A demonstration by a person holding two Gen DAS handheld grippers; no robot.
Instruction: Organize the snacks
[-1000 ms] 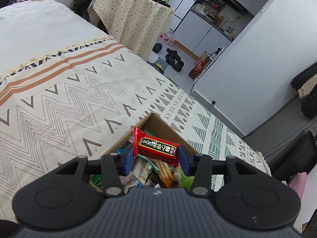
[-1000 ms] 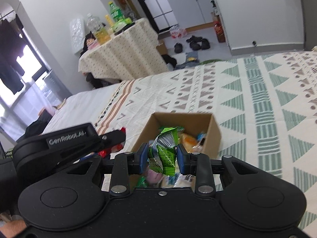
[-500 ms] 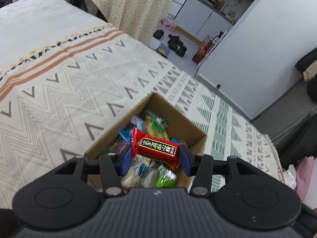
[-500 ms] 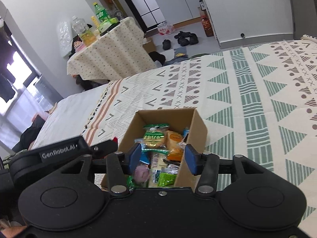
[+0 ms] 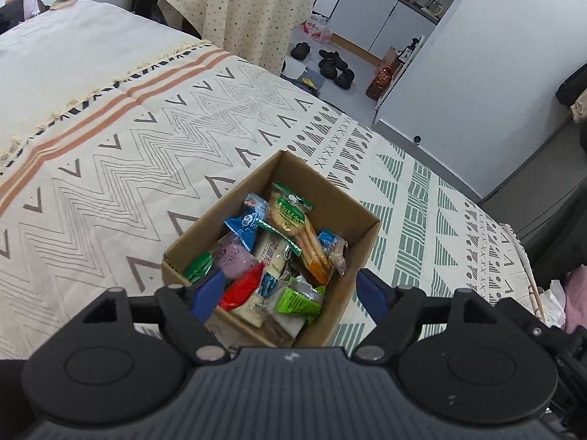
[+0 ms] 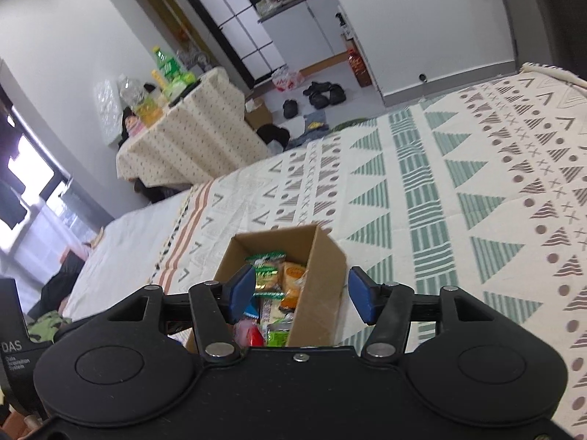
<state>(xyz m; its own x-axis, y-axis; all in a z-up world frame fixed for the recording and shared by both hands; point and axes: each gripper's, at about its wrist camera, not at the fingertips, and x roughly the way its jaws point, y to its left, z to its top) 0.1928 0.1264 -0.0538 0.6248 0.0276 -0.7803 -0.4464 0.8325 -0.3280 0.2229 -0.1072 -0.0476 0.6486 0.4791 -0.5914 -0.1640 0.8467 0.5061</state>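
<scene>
A brown cardboard box (image 5: 352, 220) sits on the patterned bedspread, filled with several wrapped snacks. My left gripper (image 5: 290, 295) hangs over the box's near end, its jaws opening, no pad pressing anything. The red snack pack (image 5: 244, 286) lies on the pile just inside the left blue pad. A green pack (image 5: 299, 299) rests beside it. In the right wrist view the same box (image 6: 323, 275) lies below my right gripper (image 6: 302, 293), whose jaws are opening with nothing gripped between them; the box's right wall stands in the gap.
The bedspread (image 5: 110, 154) stretches around the box on all sides. Beyond the bed stands a cloth-covered table (image 6: 190, 128) with bottles. Shoes (image 5: 330, 66) lie on the floor. The left gripper's body (image 6: 14, 348) shows at the lower left of the right wrist view.
The left gripper let go of the red snack pack, which now lies in the box. The right gripper released the green pack and its jaws widened. Both views drew back from the box.
</scene>
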